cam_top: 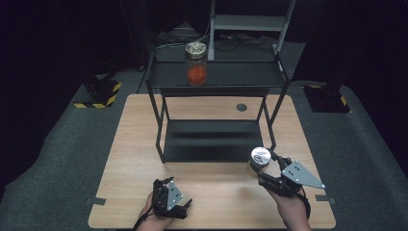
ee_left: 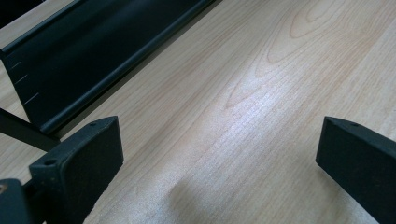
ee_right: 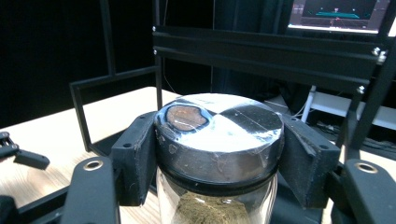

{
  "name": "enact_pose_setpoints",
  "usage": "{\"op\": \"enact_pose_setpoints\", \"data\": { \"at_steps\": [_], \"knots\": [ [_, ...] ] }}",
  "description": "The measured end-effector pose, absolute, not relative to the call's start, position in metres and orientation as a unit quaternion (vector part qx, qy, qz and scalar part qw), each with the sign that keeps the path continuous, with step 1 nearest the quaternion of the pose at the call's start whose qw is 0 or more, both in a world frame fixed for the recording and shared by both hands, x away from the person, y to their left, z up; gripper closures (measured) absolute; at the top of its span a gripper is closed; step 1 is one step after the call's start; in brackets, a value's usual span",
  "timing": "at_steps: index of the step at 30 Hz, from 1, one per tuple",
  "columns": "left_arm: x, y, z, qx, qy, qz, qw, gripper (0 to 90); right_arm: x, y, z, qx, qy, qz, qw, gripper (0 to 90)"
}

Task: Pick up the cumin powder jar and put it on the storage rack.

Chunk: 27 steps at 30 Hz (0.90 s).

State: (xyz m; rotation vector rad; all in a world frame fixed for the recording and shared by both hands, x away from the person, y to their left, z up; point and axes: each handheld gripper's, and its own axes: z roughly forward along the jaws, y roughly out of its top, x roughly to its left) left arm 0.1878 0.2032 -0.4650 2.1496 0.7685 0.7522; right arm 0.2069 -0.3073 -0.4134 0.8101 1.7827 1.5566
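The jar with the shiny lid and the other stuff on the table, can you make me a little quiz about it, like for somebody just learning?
1. True or false: the right tool has its jaws closed around the dark lid of the clear glass jar with brownish filling.
2. Which tool holds nothing? A) the left tool B) the right tool
3. Fill in the word: the second glass jar with orange-red contents stands on the ___ shelf of the black metal rack.

Key
1. True; a jaw presses each side of the lid.
2. A; its jaws stand wide apart over the light wooden table.
3. top
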Motion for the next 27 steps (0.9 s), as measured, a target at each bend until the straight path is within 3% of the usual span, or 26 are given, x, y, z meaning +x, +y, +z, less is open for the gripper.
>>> {"op": "enact_pose_setpoints", "data": {
  "at_steps": [27],
  "knots": [
    [0.189, 0.207, -0.465, 0.832, 0.300, 0.287, 0.369, 1.0, 0.241, -0.280, -0.373, 0.291, 0.664, 0.616, 0.309, 34.6]
  ]
}}
